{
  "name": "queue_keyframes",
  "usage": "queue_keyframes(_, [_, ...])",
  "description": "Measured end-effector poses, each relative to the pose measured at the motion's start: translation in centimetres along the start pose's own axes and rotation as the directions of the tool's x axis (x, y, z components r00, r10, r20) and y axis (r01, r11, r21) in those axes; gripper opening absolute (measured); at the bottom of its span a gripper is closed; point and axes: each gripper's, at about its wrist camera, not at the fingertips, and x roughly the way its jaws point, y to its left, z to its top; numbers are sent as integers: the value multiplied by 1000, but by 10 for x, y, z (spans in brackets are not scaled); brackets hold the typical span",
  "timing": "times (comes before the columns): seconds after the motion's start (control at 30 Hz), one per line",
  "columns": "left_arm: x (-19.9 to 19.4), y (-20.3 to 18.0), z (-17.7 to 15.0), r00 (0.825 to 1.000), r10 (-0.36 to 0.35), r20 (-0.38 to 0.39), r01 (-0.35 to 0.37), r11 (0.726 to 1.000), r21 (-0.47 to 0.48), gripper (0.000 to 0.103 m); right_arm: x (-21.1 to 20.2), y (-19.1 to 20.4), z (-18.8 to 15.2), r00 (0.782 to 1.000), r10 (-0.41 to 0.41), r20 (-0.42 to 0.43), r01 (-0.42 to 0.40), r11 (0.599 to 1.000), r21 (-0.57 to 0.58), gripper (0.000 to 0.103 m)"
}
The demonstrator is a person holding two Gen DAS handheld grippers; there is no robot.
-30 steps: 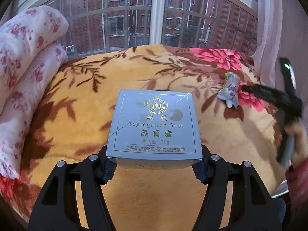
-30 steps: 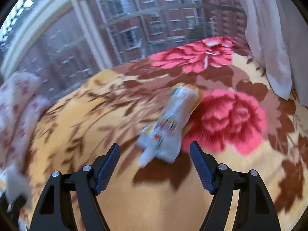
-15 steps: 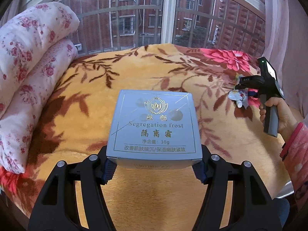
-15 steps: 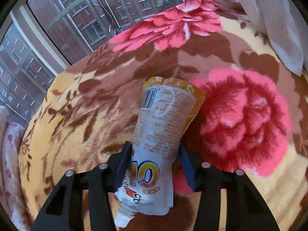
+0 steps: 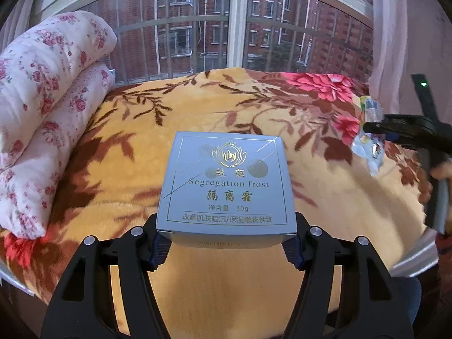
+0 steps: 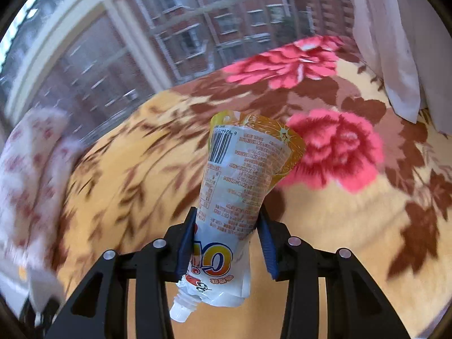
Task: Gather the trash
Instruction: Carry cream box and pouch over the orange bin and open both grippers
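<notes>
Counting trash: one silver cosmetic box (image 5: 226, 189) is clamped by the left gripper (image 5: 226, 247), one drink pouch (image 6: 240, 186) by the right gripper (image 6: 226, 243).

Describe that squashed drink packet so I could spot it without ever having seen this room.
Look over the yellow floral blanket on the bed by the window. Just above it, the right tongs pinch a flattened white drink pouch. It has an orange top edge, a barcode and a small white spout pointing down, unlike the silver box in the left tongs.
</notes>
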Motion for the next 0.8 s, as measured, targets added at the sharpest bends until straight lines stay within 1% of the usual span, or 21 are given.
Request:
queue_keyframes(0.03, [-3, -1, -3, 1000, -1, -2, 1, 1000, 3, 62, -13, 4, -17, 1000, 20, -10, -20, 1000, -24, 41])
queue_keyframes(0.1, [-11, -4, -15, 1000, -1, -10, 1, 1000, 13, 62, -26, 9, -38, 999, 40, -25, -41, 998, -47, 41])
queue_keyframes(0.13, [-15, -6, -21, 1000, 3, -14, -2, 1000, 21, 62, -37, 12, -56, 998, 54, -33, -56, 996, -67, 41])
queue_keyframes(0.2, [-22, -11, -33, 1000, 2, -22, -2, 999, 34, 62, -53, 19, -82, 997, 66, -44, -70, 993, -100, 41])
queue_keyframes(0.33, [-38, -18, -58, 999, -4, -35, 6, 999, 54, 62, -79, 28, -128, 992, 101, -70, -110, 983, -144, 41])
queue_keyframes(0.4, [-46, -22, -71, 999, -10, -39, 13, 998, 65, 62, -90, 34, -152, 987, 127, -97, -142, 975, -170, 41])
queue_keyframes(0.53, [-54, -29, -100, 997, -27, -73, 34, 995, 90, 62, -105, 41, -194, 978, 153, -145, -181, 962, -203, 41])
queue_keyframes(0.63, [-57, -36, -123, 993, -49, -111, 63, 991, 120, 62, -110, 45, -220, 975, 151, -165, -187, 955, -231, 41])
queue_keyframes(0.7, [-58, -40, -139, 988, -56, -141, 77, 987, 143, 62, -110, 45, -237, 969, 161, -186, -202, 951, -233, 41])
queue_keyframes(0.8, [-54, -45, -163, 977, -70, -201, 105, 980, 169, 62, -107, 46, -259, 964, 156, -214, -207, 948, -241, 41])
